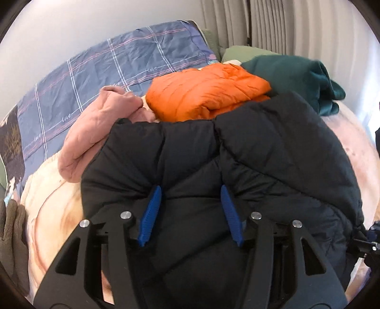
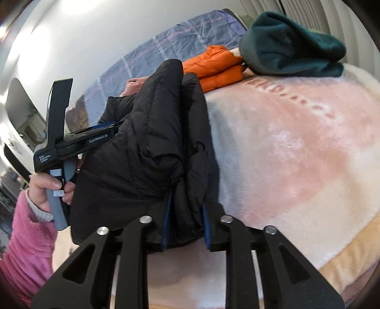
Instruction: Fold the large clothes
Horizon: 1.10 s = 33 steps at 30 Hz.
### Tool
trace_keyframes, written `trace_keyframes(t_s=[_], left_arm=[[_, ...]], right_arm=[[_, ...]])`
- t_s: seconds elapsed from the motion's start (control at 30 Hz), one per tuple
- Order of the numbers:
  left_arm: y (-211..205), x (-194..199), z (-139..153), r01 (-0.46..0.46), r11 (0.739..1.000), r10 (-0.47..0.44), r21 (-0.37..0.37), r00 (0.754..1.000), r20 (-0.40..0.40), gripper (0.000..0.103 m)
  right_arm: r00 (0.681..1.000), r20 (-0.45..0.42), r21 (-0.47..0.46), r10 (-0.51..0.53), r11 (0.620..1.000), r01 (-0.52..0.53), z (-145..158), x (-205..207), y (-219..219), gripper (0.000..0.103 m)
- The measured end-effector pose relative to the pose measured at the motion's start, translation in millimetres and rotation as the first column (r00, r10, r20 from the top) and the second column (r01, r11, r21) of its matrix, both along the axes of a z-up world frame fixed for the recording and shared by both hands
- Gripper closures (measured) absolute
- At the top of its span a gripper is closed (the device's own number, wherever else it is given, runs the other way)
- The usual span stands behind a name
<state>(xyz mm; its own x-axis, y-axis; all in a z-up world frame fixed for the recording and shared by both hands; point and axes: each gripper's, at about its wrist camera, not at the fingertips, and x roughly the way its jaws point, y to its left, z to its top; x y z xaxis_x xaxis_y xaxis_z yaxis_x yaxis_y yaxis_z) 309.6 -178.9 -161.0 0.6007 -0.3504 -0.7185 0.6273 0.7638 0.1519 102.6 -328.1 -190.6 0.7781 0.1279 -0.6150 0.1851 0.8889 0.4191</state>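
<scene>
A black puffer jacket [image 1: 261,147] is held up over the bed, bunched and hanging. My left gripper [image 1: 191,193] has its blue fingers [image 1: 152,214] clamped on a thick fold of the jacket. In the right wrist view my right gripper [image 2: 186,209] is shut on another bunched edge of the jacket [image 2: 152,133], fabric filling the gap between the blue pads [image 2: 206,228]. The left gripper's handle [image 2: 59,142] shows there at the left, held by a hand in a pink sleeve.
On the pink and cream blanket [image 2: 296,142] lie a folded orange puffer jacket [image 1: 206,92], a dark green fleece [image 1: 296,76] and a pink garment [image 1: 95,133]. A blue plaid pillow [image 1: 106,71] leans on the wall. Curtains [image 1: 261,21] hang behind.
</scene>
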Motion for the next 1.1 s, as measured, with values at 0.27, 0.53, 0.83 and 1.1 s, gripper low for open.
trace_keyframes(t_s=[0.27,0.53,0.83,1.1], left_arm=[[-13,-7,-14,0.005,0.998,-0.008,0.069,0.999,0.041,0.048],[-8,-9,-22,0.014,0.997,-0.020,0.082,0.997,0.075,0.047],[3,-7,-33,0.045,0.998,-0.048,0.033,0.996,0.069,0.045],[-6,-7,9,0.092,0.994,-0.095,-0.064,0.995,-0.035,0.048]], right_arm=[[0.980,0.181,-0.123,0.079,0.991,-0.057,49,-9,20,0.077],[0.997,0.000,-0.166,0.071,0.984,-0.070,-13,43,29,0.089],[0.996,-0.045,-0.209,0.078,0.974,-0.086,-19,48,35,0.089],[0.995,-0.031,-0.108,0.091,0.990,-0.093,-24,45,24,0.088]])
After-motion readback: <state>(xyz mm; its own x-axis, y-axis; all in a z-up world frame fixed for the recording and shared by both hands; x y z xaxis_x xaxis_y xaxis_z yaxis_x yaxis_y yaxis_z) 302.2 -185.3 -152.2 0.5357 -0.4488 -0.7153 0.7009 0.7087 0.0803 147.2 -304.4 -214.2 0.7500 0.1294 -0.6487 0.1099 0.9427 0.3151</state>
